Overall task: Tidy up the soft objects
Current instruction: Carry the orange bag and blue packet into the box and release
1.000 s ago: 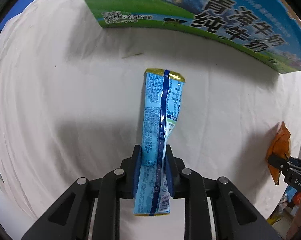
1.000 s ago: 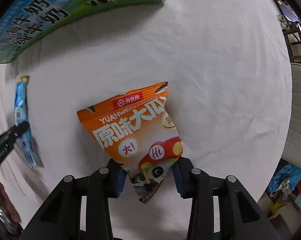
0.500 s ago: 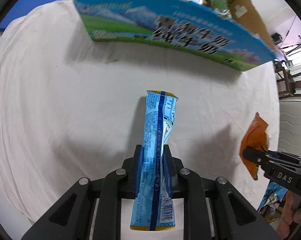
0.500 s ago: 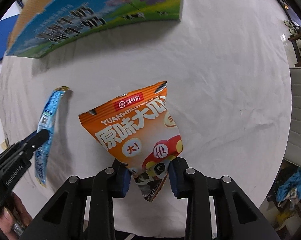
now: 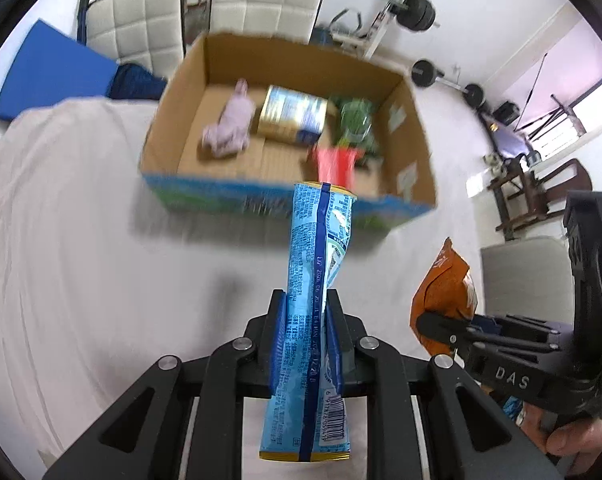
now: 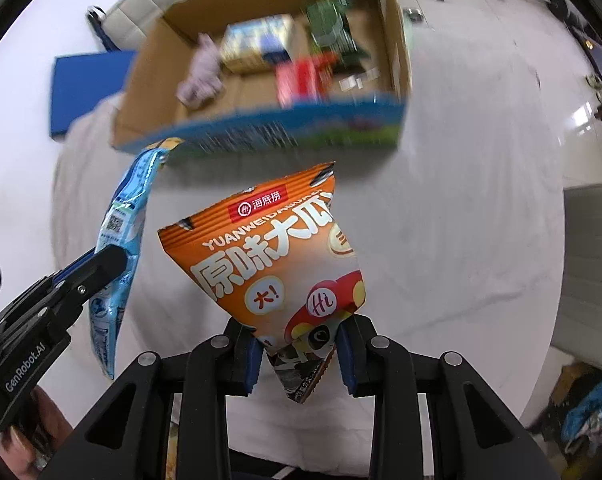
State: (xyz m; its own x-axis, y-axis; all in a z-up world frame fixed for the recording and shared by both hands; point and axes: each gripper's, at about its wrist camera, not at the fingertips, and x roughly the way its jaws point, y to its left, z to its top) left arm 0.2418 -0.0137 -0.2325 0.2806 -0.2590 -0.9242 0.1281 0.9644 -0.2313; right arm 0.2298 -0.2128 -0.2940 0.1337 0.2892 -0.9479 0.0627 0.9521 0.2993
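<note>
white-sheeted counter (image 5: 81, 240), gym gear behind | left tool (image 5: 307, 340) clamped on blue packet (image 5: 313, 280) | right tool (image 6: 299, 354) pinching orange bag (image 6: 269, 256) | box (image 5: 409, 120) ahead

Far: a cardboard box (image 5: 289, 196) is set on the cloth-covered table (image 5: 81, 260).
In box: plush toy (image 5: 229, 128) left, packets right.
Near left: a long packet (image 5: 317, 280) is held.
Near right: a snack bag (image 6: 277, 264) is held.

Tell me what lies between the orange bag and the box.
Nothing but bare white cloth. The right wrist view shows the orange bag, held up in the right gripper, short of the box; the stretch between holds no objects.
</note>
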